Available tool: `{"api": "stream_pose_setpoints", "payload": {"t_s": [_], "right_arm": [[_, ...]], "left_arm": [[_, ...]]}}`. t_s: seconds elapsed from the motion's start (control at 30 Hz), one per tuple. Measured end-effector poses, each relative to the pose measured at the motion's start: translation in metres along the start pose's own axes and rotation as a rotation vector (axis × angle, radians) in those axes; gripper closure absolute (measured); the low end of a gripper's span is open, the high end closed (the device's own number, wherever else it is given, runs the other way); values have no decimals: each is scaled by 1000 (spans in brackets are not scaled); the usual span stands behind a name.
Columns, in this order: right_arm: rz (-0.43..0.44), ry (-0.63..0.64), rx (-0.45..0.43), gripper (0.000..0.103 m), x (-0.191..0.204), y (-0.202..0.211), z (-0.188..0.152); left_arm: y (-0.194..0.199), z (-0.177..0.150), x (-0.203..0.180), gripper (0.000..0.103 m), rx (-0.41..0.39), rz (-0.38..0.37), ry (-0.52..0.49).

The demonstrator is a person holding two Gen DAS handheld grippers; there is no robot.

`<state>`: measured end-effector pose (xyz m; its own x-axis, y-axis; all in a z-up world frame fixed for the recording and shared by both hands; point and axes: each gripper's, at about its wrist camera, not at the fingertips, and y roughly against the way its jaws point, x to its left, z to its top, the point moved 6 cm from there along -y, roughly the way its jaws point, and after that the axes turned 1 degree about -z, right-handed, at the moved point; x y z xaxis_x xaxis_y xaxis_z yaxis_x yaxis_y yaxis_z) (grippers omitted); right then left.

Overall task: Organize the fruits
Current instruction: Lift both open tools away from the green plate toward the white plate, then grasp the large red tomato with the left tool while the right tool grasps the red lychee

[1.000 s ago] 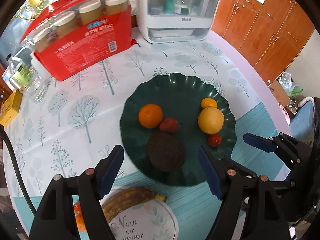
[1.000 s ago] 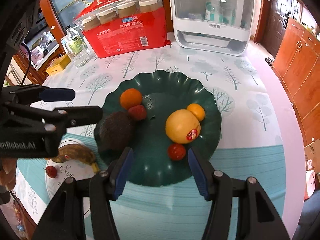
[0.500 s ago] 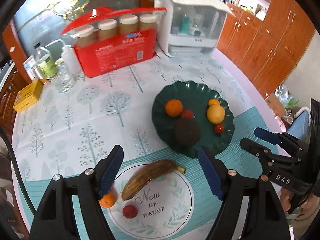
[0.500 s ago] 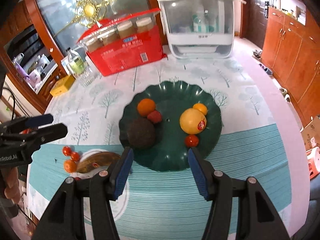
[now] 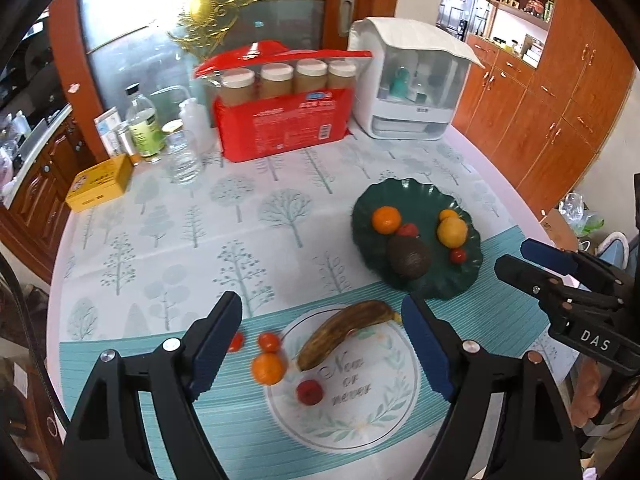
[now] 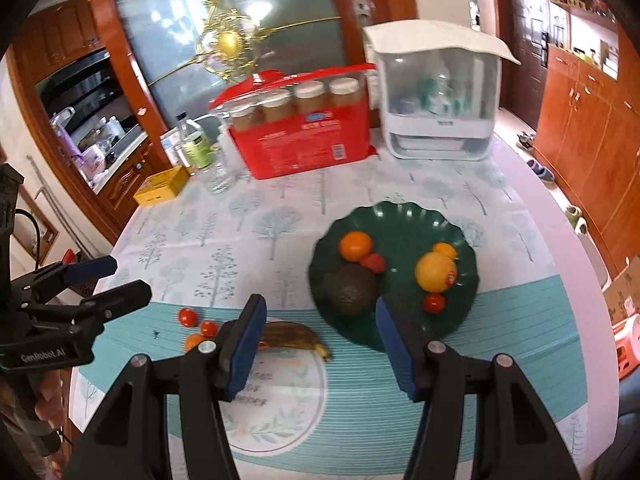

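Here, sitting together on the dark green scalloped plate: an orange, a small red fruit touching it, a dark brown avocado, a yellow citrus with a smaller orange one just behind it, and a cherry tomato. Lying loose beside the plate on the round printed mat: a browned banana and a red fruit, with a small orange and two cherry tomatoes just off the mat on the teal-striped tablecloth. Hanging above the banana and gripping nothing, jaws having just been widening: the left gripper. Hovering near the plate's front edge, jaws parted and empty: the right gripper. Standing at the far side: a red box of jars, a white appliance, bottles and a yellow box
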<state>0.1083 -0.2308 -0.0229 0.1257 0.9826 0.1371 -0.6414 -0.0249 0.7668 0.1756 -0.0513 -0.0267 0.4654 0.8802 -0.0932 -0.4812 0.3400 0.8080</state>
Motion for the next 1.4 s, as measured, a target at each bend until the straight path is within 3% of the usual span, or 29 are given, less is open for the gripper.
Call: {"api": "stream_pose_setpoints", "payload": {"t_s": [0.3,0.63,1.07,1.4], "right_arm": [[36,71,23,46,56,-15,-11],[77,158,86,46,108,-46,-39],[59,159,301,47,122,-121,-106],[74,171,359,51,133,-148,-125]], "left_arm": [[14,-22,53,22,-4,49,64],[3,-44,110,21,29,108,114],[-89,-79,137,21,216,74,85],[-146,-83,137,22,287,26,97]]}}
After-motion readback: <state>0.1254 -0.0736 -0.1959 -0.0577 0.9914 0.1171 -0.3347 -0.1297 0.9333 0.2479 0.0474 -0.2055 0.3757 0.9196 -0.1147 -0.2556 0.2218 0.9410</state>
